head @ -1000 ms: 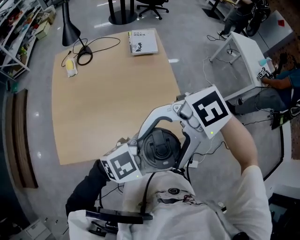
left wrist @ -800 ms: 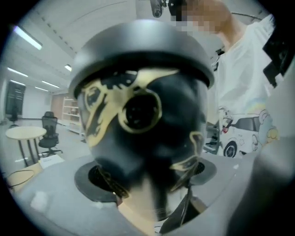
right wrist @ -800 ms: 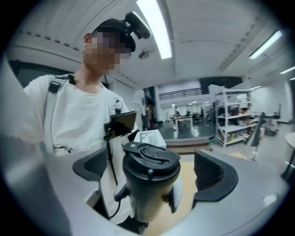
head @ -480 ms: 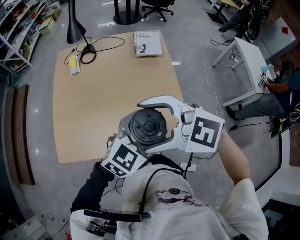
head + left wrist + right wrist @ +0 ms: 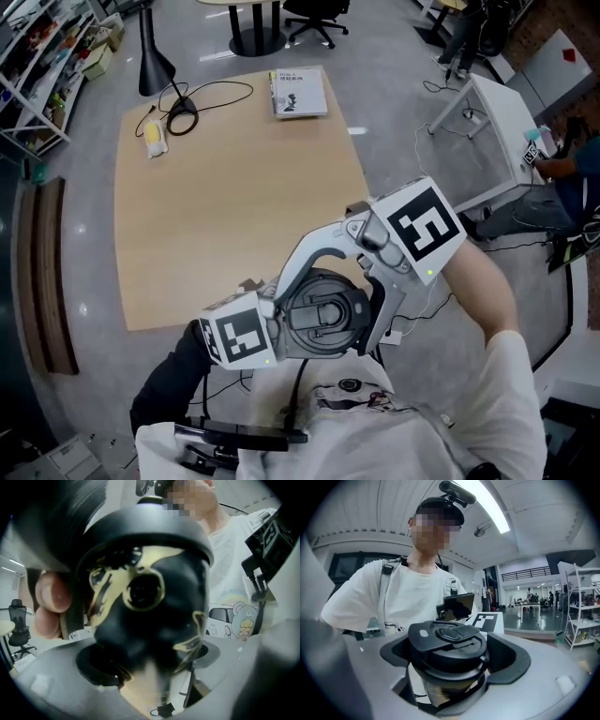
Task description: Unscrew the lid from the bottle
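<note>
In the head view I hold a bottle close to my chest and see its black lid [image 5: 323,305] from above. My right gripper [image 5: 326,317] wraps its white jaws around that lid. In the right gripper view the lid [image 5: 447,641] sits between the black pads [image 5: 513,658], which press on it, with the right gripper [image 5: 452,660] shut. My left gripper [image 5: 291,342] reaches in below the lid, mostly hidden. In the left gripper view the black bottle [image 5: 150,597] with yellow markings fills the frame, and the left gripper [image 5: 150,672] is clamped on its body.
Beyond the grippers lies a wooden table [image 5: 234,187] with a booklet [image 5: 298,92], a black lamp [image 5: 155,66] with a coiled cable, and a small yellow object [image 5: 155,141]. A white side table [image 5: 497,112] and a seated person [image 5: 572,159] are at the right.
Half a second ago the bottle was raised over the table edge; it has come back toward my chest. The right gripper swung up and right, and the lid's flap now points another way.
</note>
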Tool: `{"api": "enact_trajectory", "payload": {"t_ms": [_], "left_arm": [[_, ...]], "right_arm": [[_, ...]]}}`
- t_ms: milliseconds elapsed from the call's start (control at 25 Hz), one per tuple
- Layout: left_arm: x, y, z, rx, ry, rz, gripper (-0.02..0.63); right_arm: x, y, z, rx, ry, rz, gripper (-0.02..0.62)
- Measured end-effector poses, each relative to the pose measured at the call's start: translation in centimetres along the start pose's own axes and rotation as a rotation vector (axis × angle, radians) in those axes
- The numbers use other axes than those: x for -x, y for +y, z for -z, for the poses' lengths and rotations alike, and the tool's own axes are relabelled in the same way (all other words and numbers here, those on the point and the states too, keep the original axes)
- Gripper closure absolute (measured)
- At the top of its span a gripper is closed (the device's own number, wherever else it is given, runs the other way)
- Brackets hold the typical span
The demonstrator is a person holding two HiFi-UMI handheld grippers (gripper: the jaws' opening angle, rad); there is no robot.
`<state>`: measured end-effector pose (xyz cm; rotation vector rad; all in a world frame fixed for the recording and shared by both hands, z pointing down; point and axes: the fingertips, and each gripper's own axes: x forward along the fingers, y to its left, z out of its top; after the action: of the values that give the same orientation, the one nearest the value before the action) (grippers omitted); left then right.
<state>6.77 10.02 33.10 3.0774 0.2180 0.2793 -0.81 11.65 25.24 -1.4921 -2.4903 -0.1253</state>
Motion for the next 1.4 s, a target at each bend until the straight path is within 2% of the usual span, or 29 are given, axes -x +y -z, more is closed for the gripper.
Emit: {"api": "enact_trajectory", "payload": {"t_ms": [40, 120, 160, 240, 320, 400, 480, 520, 600, 720, 840, 1080, 1160, 1200, 1240, 1320, 1400], "left_arm": [[0.2, 0.1, -0.1, 0.008, -0.006, -0.012, 0.19], [0.8, 1.3, 0.2, 0.04, -0.012, -0.086, 0.19], [1.3, 2.1, 0.6, 0.057, -0.008, -0.141, 0.19], [2.2, 3.9, 1.7, 0.088, 0.001, -0.273, 0.19], [3.4, 5.8, 2.8, 0.12, 0.021, -0.418, 0.189], [4.7, 7.3, 3.8, 0.12, 0.073, -0.544, 0.189], [5.3, 7.8, 4.8, 0.101, 0.132, -0.602, 0.189], [5.3, 7.8, 5.1, 0.096, 0.148, -0.604, 0.189], [4.9, 7.2, 5.2, 0.083, 0.15, -0.555, 0.189], [3.4, 4.7, 4.4, 0.043, 0.127, -0.376, 0.189], [2.5, 2.6, 3.3, 0.031, 0.085, -0.203, 0.19], [2.4, -1.4, 1.2, 0.027, 0.017, 0.08, 0.19], [2.4, -2.3, 1.3, 0.032, 0.01, 0.113, 0.19], [2.5, -2.3, 1.5, 0.039, 0.005, 0.096, 0.19], [2.7, -1.8, 1.8, 0.05, -0.001, 0.059, 0.19], [3.5, -0.2, 2.7, 0.065, 0.001, -0.062, 0.189], [4.9, 1.7, 3.7, 0.072, 0.019, -0.212, 0.19]], "right_arm": [[-0.1, -0.3, 0.0, -0.017, -0.01, 0.018, 0.123], [0.3, -1.6, 0.4, -0.081, -0.018, 0.132, 0.119], [0.8, -2.4, 0.7, -0.12, -0.036, 0.218, 0.062], [2.4, -3.8, 0.7, -0.192, -0.111, 0.42, 0.014], [3.7, -5.0, 1.4, -0.242, -0.14, 0.632, 0.012], [3.7, -6.3, 2.9, -0.26, -0.07, 0.799, 0.012], [2.8, -7.9, 3.5, -0.215, -0.001, 0.873, 0.037], [2.3, -8.4, 3.4, -0.17, 0.018, 0.862, 0.099], [1.5, -8.0, 3.4, -0.097, 0.033, 0.759, 0.109], [0.6, -4.9, 4.0, -0.067, -0.03, 0.54, 0.109], [-0.3, -3.8, 1.8, -0.062, -0.047, 0.361, 0.109], [-2.1, -2.5, -0.8, -0.041, -0.113, 0.107, 0.109], [-2.9, -2.2, -0.9, -0.047, -0.105, 0.051, 0.109], [-3.1, -2.4, -0.7, -0.067, -0.093, 0.058, 0.108], [-3.0, -3.1, -0.4, -0.101, -0.081, 0.1, 0.106], [-2.1, -4.8, 0.0, -0.191, -0.086, 0.271, 0.006], [-0.5, -6.6, 0.6, -0.272, -0.109, 0.494, 0.006]]}}
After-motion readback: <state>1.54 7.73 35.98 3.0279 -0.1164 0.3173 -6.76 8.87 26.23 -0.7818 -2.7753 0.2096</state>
